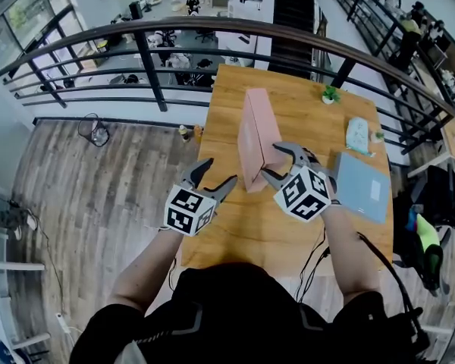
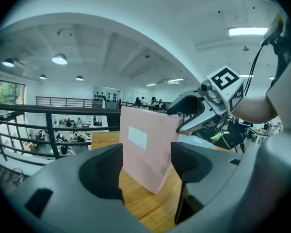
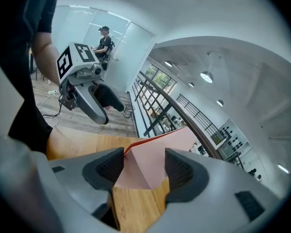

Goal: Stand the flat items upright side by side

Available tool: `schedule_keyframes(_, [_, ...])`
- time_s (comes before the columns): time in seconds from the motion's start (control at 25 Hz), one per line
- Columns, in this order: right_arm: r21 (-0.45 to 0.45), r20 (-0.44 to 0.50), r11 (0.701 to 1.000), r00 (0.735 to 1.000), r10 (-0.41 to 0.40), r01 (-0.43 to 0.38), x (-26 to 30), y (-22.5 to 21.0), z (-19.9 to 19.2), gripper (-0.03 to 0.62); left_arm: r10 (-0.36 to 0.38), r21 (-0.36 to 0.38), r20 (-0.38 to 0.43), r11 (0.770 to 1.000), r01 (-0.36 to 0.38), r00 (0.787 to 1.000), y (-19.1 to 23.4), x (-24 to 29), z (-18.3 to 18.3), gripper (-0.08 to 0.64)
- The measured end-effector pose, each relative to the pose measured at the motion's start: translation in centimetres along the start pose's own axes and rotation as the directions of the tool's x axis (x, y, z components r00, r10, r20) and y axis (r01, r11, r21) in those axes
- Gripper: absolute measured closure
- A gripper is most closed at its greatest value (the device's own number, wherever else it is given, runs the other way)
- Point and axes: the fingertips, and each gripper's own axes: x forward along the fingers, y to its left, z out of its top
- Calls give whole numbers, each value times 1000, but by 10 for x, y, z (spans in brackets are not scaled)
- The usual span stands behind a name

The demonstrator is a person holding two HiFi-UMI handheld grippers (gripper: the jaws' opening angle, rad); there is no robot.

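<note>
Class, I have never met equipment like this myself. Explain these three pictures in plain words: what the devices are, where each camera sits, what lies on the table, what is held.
No robot here: a person holds two pairs of tongs, each bearing a marker cube. The head view looks down from the person's head; the two gripper views ride on the tongs. On the wooden table a pink folder stands upright; a blue-grey folder lies flat to its right, a pale pouch and small plant beyond. The right tongs appear to clasp the pink folder's near edge; the left tongs are open and empty, beside it.
</note>
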Motion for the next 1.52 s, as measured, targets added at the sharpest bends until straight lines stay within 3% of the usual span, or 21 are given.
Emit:
schedule_keyframes(0.12, [49, 23, 999, 999, -23, 22, -1, -3, 3, 307, 21, 5, 19, 1000, -21, 1000, 4, -10, 8, 236])
schedule_keyframes(0.24, [165, 94, 982, 989, -110, 93, -13, -14, 9, 268, 46, 2, 52, 999, -46, 998, 8, -19, 19, 236])
schedule_keyframes(0.44, [427, 127, 890, 965, -231, 157, -26, -21, -8, 229, 126, -18, 125, 992, -125, 984, 23, -41, 39, 236])
schedule_keyframes(0.64, [584, 110, 803, 968, -225, 120, -12, -3, -30, 213, 171, -29, 153, 985, -168, 973, 33, -56, 47, 236])
schedule_keyframes(1.04, [730, 30, 668, 970, -242, 144, 30, 10, -53, 213, 212, 3, 190, 976, -217, 959, 46, -77, 60, 236])
schedule_keyframes(1.4, [772, -7, 615, 969, -246, 162, 54, 14, -59, 216, 208, 16, 173, 977, -214, 963, 67, -92, 52, 236])
schedule_keyframes(1.52, [790, -15, 588, 963, -269, 176, 56, 12, -58, 263, 206, 13, 168, 977, -211, 964, 75, -97, 46, 236])
